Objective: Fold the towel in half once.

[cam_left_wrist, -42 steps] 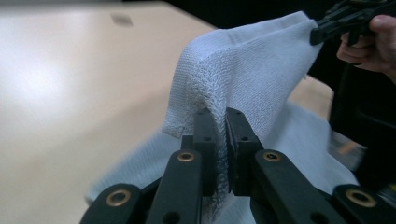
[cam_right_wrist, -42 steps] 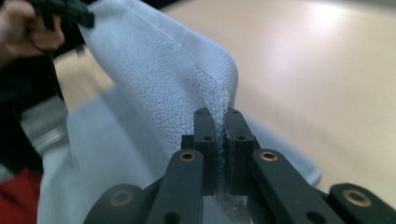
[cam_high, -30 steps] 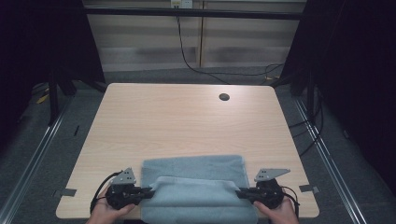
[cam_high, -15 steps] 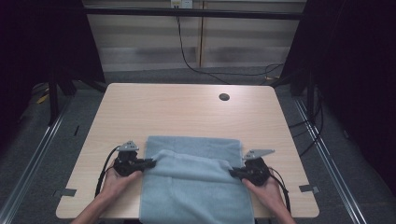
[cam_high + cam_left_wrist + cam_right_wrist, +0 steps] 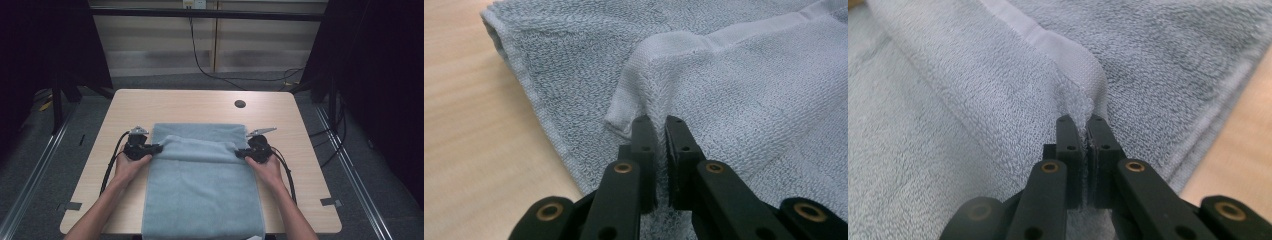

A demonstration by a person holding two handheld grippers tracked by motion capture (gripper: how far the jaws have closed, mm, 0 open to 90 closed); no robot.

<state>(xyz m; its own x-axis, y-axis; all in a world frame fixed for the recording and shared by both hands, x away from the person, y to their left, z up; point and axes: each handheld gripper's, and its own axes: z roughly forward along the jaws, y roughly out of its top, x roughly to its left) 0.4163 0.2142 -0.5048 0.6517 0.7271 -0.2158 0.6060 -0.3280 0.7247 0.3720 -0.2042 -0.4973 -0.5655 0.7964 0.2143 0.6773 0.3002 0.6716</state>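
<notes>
A light blue towel (image 5: pixel 200 185) lies on the wooden table (image 5: pixel 190 102), its near end hanging over the front edge. My left gripper (image 5: pixel 159 148) is shut on the towel's left corner (image 5: pixel 644 100), pinching a raised ridge of cloth between its black jaws. My right gripper (image 5: pixel 239 153) is shut on the right corner (image 5: pixel 1083 95) in the same way. Between the two grippers the held hem (image 5: pixel 200 147) runs across the towel, lifted over the layer that lies flat beneath it.
A dark round hole (image 5: pixel 240 104) sits in the tabletop near the far right. Bare wood shows left, right and beyond the towel. Black cables (image 5: pixel 112 165) trail from both grippers along the person's forearms. Dark floor and rails surround the table.
Both grippers have carried the towel's edge away from the person toward the far side of the table. More of the towel now lies spread behind them, reaching the front edge.
</notes>
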